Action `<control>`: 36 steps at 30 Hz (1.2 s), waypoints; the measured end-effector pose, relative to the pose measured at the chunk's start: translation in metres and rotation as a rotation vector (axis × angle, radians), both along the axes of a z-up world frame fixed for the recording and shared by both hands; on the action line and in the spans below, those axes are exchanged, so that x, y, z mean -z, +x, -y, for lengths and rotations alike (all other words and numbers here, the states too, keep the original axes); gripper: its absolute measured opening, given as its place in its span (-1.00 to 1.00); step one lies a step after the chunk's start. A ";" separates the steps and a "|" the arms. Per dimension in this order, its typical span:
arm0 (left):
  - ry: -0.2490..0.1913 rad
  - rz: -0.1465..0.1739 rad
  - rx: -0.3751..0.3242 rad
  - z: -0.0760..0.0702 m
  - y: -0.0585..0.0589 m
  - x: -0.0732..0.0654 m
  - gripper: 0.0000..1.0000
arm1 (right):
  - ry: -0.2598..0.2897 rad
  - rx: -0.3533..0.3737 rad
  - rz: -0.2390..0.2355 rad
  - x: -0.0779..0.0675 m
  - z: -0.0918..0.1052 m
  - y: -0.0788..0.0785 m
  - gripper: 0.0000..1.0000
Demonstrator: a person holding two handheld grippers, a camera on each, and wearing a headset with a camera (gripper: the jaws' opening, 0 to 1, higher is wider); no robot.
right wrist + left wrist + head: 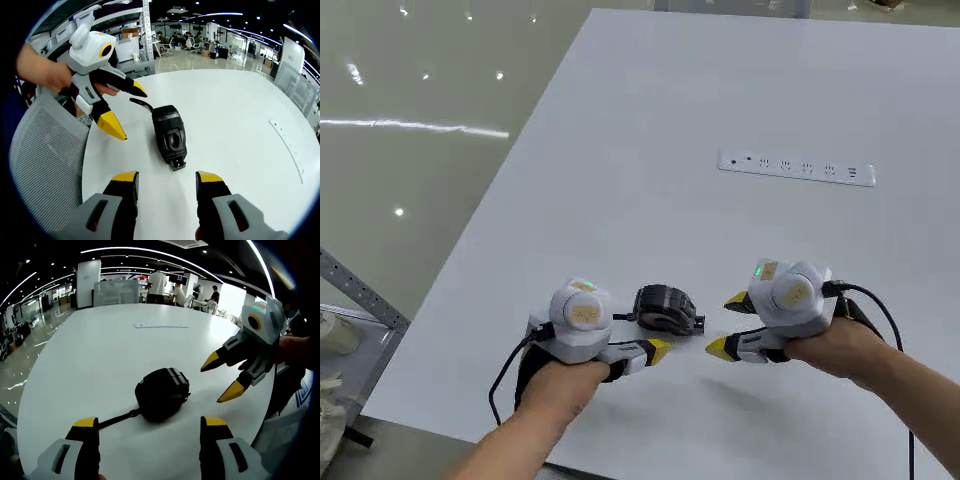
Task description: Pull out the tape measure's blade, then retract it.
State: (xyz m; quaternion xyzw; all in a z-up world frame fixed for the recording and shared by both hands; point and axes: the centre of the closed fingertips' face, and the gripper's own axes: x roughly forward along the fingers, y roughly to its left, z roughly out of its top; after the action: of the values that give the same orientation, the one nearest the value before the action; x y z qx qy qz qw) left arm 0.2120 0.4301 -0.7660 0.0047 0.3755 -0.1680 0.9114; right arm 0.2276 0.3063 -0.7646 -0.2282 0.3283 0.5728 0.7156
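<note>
**Tape lies on the table**

The black tape is low in the middle of the head view, on the white table. The left gripper is at its lower left. The right gripper is at its right. Both have their jaws wide apart and hold nothing. The blade end sits tight at the case. A plug strip lies far off, upper right.
</note>
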 end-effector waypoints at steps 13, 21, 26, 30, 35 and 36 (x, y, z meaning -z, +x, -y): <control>-0.019 0.019 0.099 -0.012 -0.028 -0.024 0.77 | 0.048 0.135 0.007 -0.032 0.032 -0.027 0.09; -0.021 0.032 0.135 -0.019 -0.039 -0.036 0.81 | 0.075 0.212 0.012 -0.050 0.050 -0.035 0.23; -0.019 0.055 0.155 -0.022 -0.042 -0.044 0.87 | 0.104 0.267 0.004 -0.061 0.060 -0.041 0.34; -0.019 0.063 0.165 -0.025 -0.047 -0.051 0.91 | 0.114 0.301 0.000 -0.069 0.069 -0.048 0.42; -0.023 0.062 0.188 -0.026 -0.054 -0.056 0.99 | 0.124 0.355 -0.005 -0.078 0.079 -0.057 0.61; -0.024 0.063 0.190 -0.026 -0.056 -0.057 1.00 | 0.123 0.358 -0.011 -0.079 0.080 -0.060 0.63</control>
State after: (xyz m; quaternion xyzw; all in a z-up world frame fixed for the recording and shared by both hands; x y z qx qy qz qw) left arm 0.1561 0.4566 -0.7086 0.0347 0.3424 -0.2578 0.9028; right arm 0.1680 0.2263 -0.6858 -0.1189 0.3316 0.4568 0.8169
